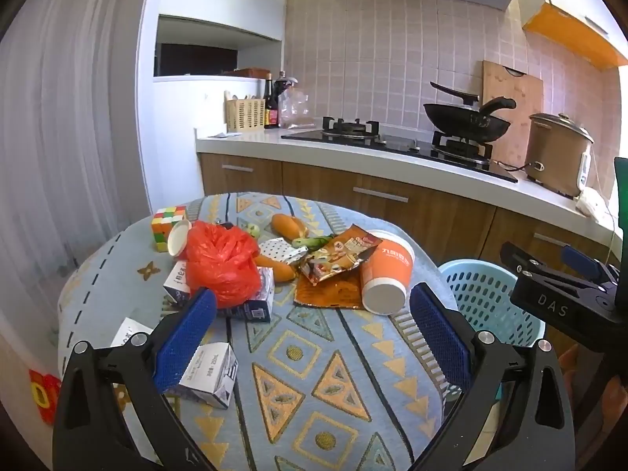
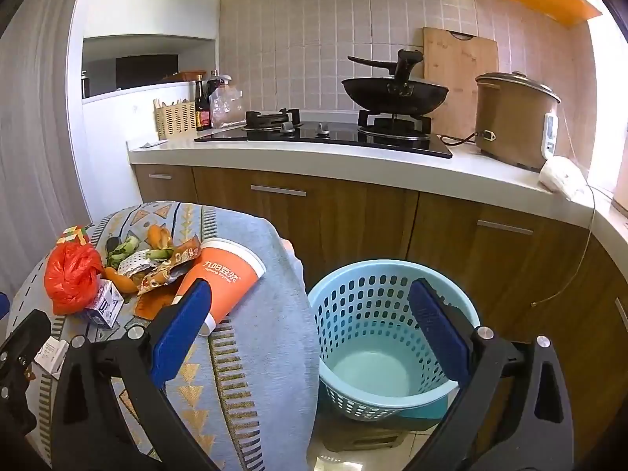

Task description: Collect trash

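Observation:
Trash lies on a round table with a patterned blue cloth (image 1: 314, 373): an orange paper cup (image 1: 386, 271) on its side, a snack wrapper (image 1: 337, 255), a red plastic bag (image 1: 221, 263), small milk cartons (image 1: 214, 371), a white cup (image 1: 178, 235) and peels. My left gripper (image 1: 314, 325) is open and empty above the table's near side. My right gripper (image 2: 310, 322) is open and empty, hovering between the orange cup (image 2: 223, 274) and an empty light blue basket (image 2: 388, 353) on the floor.
A Rubik's cube (image 1: 167, 225) and bread rolls (image 1: 288, 225) sit among the trash. Behind stands a kitchen counter (image 2: 353, 161) with a stove, wok (image 2: 394, 92), cutting board and rice cooker (image 2: 514, 117). The basket also shows in the left wrist view (image 1: 490, 302).

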Demonstrator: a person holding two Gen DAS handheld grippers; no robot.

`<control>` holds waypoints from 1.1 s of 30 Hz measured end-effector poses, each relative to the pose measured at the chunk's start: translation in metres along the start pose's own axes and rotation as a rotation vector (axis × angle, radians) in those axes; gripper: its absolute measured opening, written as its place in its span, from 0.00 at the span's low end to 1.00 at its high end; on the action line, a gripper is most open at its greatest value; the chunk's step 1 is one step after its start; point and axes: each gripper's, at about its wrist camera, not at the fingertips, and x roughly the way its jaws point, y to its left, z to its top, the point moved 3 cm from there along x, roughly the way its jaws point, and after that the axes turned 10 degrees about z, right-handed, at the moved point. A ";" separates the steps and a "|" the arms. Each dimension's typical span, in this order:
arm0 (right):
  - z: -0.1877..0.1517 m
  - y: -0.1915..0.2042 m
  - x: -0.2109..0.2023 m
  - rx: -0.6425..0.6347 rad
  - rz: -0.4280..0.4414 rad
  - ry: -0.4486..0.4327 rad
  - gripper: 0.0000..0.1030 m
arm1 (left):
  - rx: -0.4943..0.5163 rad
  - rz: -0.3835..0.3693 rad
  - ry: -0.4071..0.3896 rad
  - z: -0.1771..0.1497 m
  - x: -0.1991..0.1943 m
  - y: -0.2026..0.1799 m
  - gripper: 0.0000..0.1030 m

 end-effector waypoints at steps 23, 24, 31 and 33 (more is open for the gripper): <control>-0.002 0.002 0.003 -0.001 0.002 0.022 0.93 | 0.000 -0.004 -0.001 0.002 -0.010 -0.005 0.93; -0.002 0.002 0.004 0.000 0.002 0.023 0.93 | 0.002 -0.003 -0.002 0.002 -0.011 -0.006 0.93; -0.003 0.002 0.005 -0.002 0.002 0.023 0.93 | -0.004 -0.009 0.001 -0.001 -0.007 0.001 0.93; -0.003 0.002 0.005 -0.001 0.000 0.024 0.93 | -0.001 -0.007 -0.002 -0.002 -0.007 -0.001 0.93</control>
